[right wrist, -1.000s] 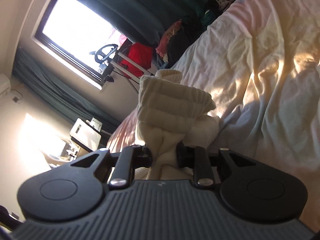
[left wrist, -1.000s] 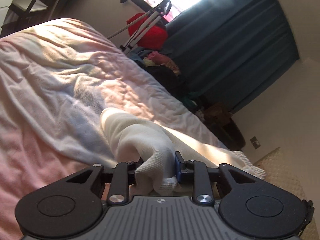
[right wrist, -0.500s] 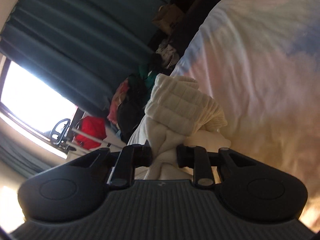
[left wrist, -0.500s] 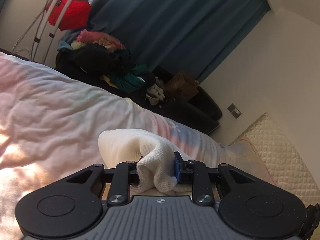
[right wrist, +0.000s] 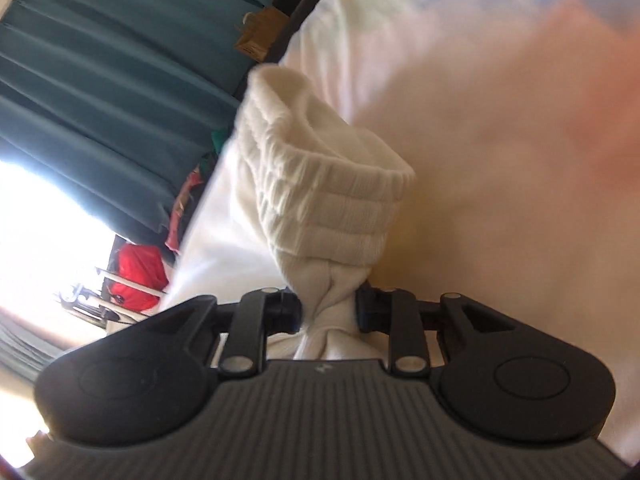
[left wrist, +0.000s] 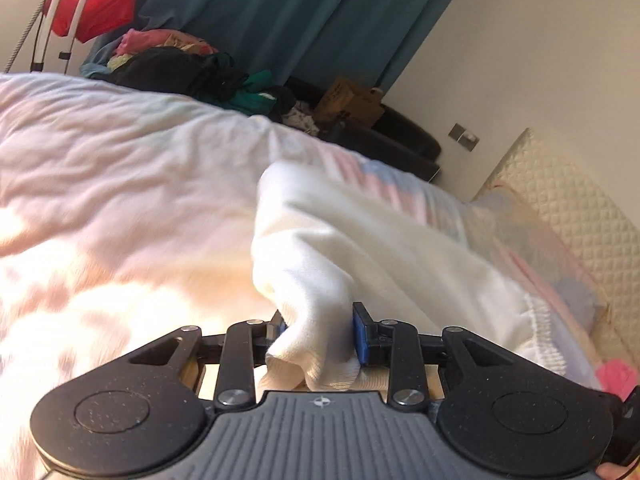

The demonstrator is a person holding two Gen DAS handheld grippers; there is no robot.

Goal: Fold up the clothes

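Note:
A white knit garment (left wrist: 360, 240) lies partly spread over the pale pink duvet (left wrist: 120, 160), running right toward the pillow. One bunched corner of it sits between the jaws of my left gripper (left wrist: 320, 332). Those jaws are opening, and the blue pad still touches the cloth. In the right wrist view, the garment's ribbed cuff (right wrist: 320, 184) stands up in front of my right gripper (right wrist: 326, 308). Twisted cloth is pinched between its two pads. These jaws are opening too. The right gripper hovers low over the duvet (right wrist: 500, 160).
A heap of dark and coloured clothes (left wrist: 180, 64) lies beyond the bed's far edge under a teal curtain (left wrist: 300, 12). A cardboard box (left wrist: 348, 100) stands near it. A quilted headboard (left wrist: 572, 208) and a pillow (left wrist: 540, 248) are on the right.
Both views have swung from the window side toward the headboard end and dropped closer to the duvet. The white garment now trails out over the bed. Both pairs of jaws stand slightly wider.

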